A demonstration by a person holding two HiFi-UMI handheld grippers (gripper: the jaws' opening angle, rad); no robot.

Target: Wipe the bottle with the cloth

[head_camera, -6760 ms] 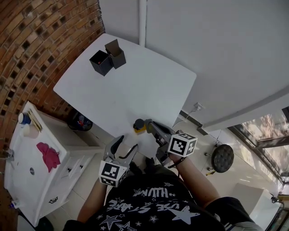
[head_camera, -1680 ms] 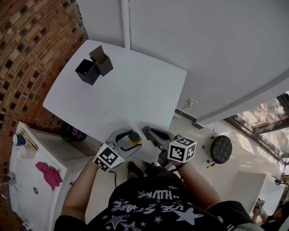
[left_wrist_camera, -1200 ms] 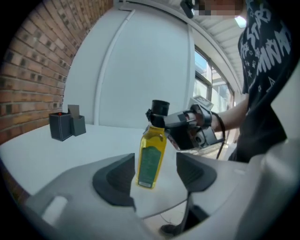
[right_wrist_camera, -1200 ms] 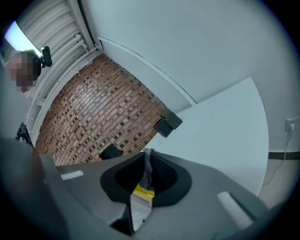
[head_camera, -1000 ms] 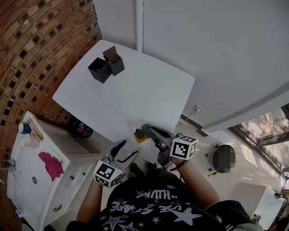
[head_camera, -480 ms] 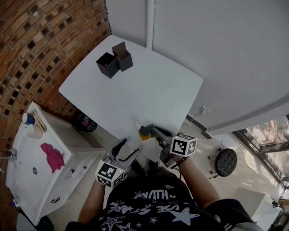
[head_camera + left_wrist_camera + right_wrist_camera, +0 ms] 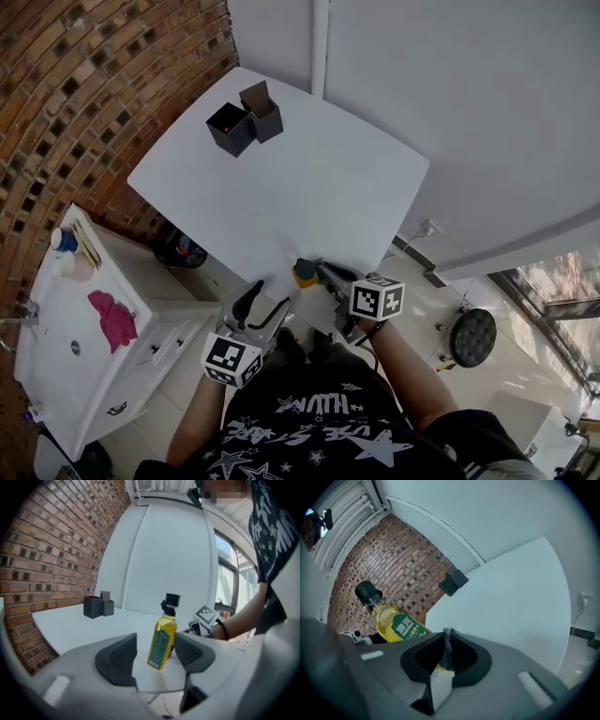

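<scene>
A bottle of yellow oil with a black cap and green label stands near the white table's front edge. In the left gripper view the bottle stands upright beyond my left gripper, whose jaws are closing with nothing pressed between them. From the head view my left gripper hangs just off the table's edge. My right gripper lies beside the bottle with its jaws together. Its own view shows the bottle just past the shut right gripper. A pink cloth lies on the white cabinet.
Two black open boxes stand at the table's far left corner. A brick wall runs along the left. A round dark stool is on the floor to the right. A white wall rises behind the table.
The left gripper was at the bottle earlier, then drew back below the table's edge; in the last half second it edged closer to the table. The right gripper and bottle have stayed together.
</scene>
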